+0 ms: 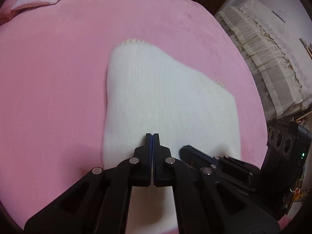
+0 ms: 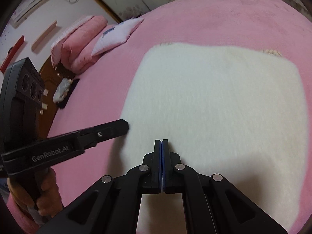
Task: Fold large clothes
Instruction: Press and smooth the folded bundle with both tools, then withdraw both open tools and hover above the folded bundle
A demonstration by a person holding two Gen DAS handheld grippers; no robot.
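Now the left gripper [image 1: 152, 135] and right gripper [image 2: 161, 141] both have their fingers pressed together, nothing between them, above the folded white garment [image 2: 214, 101] lying on the pink bed [image 1: 48, 78].

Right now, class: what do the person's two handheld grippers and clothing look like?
Both the left gripper and right gripper are matte black, with blue-lined fingers and silver pivot rivets. The left body reads "GenRobot.AI" in grey and carries three round lenses. A pink sleeve shows.

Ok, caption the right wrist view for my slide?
Right tool, shut, over a white garment spread on the pink bed; left tool at its edge.
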